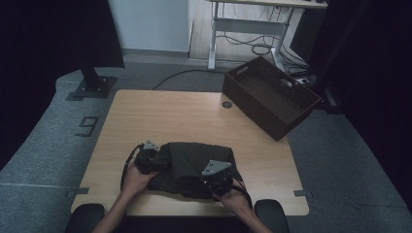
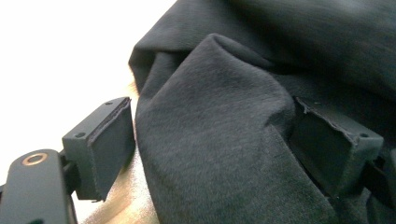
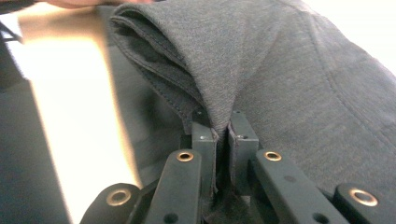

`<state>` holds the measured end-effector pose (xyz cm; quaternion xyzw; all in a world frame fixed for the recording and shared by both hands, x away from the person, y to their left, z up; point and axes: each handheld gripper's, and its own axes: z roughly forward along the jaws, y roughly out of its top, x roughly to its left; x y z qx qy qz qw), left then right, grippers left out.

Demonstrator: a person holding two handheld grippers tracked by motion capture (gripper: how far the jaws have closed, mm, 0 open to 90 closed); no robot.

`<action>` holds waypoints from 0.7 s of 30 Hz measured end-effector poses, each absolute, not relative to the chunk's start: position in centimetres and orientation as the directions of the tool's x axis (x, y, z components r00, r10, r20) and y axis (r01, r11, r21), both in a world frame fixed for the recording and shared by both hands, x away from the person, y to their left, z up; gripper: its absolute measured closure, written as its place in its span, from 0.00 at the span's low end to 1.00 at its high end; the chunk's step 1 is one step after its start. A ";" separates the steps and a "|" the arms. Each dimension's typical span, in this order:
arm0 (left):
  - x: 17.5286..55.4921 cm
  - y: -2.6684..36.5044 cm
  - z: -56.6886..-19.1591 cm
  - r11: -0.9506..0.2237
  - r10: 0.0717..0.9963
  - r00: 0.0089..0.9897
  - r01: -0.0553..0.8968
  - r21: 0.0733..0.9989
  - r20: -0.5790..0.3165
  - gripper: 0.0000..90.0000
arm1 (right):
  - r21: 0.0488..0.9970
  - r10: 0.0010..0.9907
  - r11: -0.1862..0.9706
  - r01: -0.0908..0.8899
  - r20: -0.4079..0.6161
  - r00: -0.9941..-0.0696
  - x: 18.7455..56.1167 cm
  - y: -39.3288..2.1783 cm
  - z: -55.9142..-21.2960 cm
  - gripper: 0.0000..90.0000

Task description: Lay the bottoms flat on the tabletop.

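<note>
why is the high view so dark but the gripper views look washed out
High view: dim and underexposed, so the dark garment shows little detail on the table. Left gripper view: the background top left is blown to pure white. Right gripper view: glare streaks the tabletop at left, and the far cloth edge is soft.

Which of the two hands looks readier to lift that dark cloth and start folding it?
The right. Its gripper is already pinched shut on a fold of the dark cloth. The left gripper stands open around a bulge of the cloth, so it would probably need to close first.
</note>
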<state>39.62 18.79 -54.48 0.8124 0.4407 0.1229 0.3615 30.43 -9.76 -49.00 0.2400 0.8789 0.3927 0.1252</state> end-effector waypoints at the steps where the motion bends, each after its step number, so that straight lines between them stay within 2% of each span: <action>1: 39.6 18.8 -54.5 -0.349 0.806 0.580 0.628 0.695 -0.119 0.17 | 0.748 0.514 0.574 0.332 -0.015 -0.858 30.0 -9.8 -49.2 0.93; 7: 39.6 18.8 -54.4 -0.344 0.807 0.577 0.633 0.694 -0.126 0.17 | 0.736 0.528 0.530 0.422 0.104 -0.843 30.0 -9.5 -52.6 0.93; 11: 39.9 19.3 -53.6 -0.374 0.784 0.606 0.635 0.676 -0.135 0.19 | 0.728 0.523 0.520 0.448 0.143 -0.840 30.6 -9.5 -53.1 0.88; 14: 39.6 19.6 -51.6 -0.413 0.780 0.621 0.602 0.683 -0.076 0.18 | 0.727 0.499 0.510 0.460 0.186 -0.847 30.8 -9.7 -52.8 0.64; 17: 39.4 20.1 -48.6 -0.404 0.787 0.616 0.565 0.719 -0.041 0.18 | 0.741 0.459 0.489 0.461 0.231 -0.858 30.9 -10.3 -51.6 0.41; 19: 39.5 19.7 -46.7 -0.398 0.777 0.628 0.533 0.746 -0.034 0.17 | 0.756 0.442 0.478 0.446 0.232 -0.866 30.9 -11.0 -50.5 0.34; 21: 39.6 18.7 -45.3 -0.400 0.758 0.652 0.504 0.766 -0.033 0.16 | 0.777 0.453 0.474 0.414 0.188 -0.872 31.1 -12.2 -49.3 0.31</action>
